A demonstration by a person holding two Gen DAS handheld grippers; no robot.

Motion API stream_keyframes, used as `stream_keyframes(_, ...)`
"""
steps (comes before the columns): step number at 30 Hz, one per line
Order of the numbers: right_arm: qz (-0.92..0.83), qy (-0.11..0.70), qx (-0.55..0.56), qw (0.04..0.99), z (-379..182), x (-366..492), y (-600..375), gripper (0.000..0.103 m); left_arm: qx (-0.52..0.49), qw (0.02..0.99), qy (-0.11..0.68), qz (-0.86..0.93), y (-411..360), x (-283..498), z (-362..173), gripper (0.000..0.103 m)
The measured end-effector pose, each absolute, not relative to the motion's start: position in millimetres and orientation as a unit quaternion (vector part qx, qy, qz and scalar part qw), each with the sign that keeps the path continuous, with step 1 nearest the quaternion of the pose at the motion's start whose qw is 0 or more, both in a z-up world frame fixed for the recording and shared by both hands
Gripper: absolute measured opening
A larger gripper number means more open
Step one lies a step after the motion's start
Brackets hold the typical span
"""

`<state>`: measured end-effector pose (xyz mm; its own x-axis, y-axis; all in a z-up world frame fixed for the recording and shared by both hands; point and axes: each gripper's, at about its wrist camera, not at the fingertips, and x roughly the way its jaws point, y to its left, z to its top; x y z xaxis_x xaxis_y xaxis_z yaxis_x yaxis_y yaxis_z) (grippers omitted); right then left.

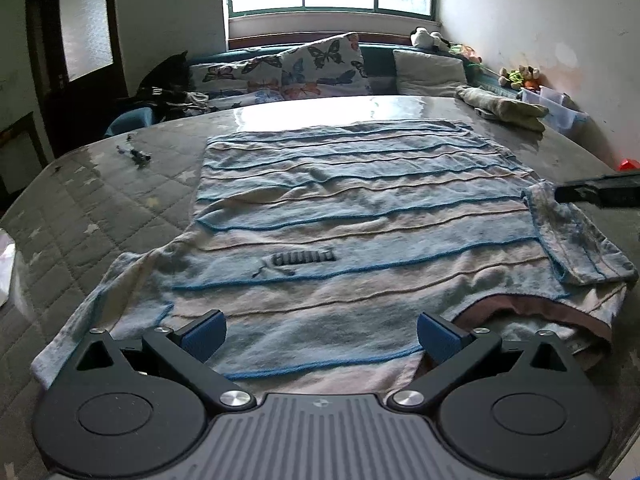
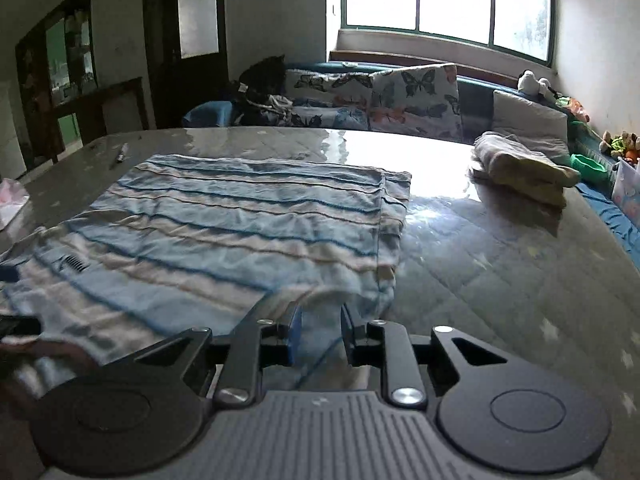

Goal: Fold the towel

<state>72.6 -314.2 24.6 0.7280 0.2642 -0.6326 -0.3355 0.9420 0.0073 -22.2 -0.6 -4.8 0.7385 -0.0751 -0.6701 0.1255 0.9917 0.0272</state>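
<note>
One blue-and-cream striped terry towel [image 1: 360, 216] lies on the quilted glossy surface [image 1: 100, 208] | soft, limp, light — take corners | left gripper [image 1: 322, 334] jaws wide, empty | right gripper [image 2: 320, 334] jaws slightly parted around the towel's corner — grip unclear.

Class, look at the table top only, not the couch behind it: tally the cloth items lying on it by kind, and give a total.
Striped blue and white towel, spread out, one corner turned over: 1
Folded pale yellowish cloth at the far right of the table: 1
Total: 2
</note>
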Motion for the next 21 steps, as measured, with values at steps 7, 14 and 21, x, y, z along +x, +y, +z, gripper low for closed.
stream_keyframes(7, 0.152, 0.345, -0.067, 0.924, 10, 93, -302, 0.021, 0.014, 0.935, 0.355, -0.006, 32, -34, -3, 0.103)
stream_keyframes(14, 0.179, 0.348, -0.067, 0.918, 11, 75, -291, 0.026, -0.035, 0.939, 0.335, 0.076, 82, -48, 3, 0.103)
stream_keyframes(21, 0.199, 0.333, -0.07, 0.919, 19, 64, -271, 0.033, -0.09, 0.929, 0.325, 0.156, 130, -52, 5, 0.093)
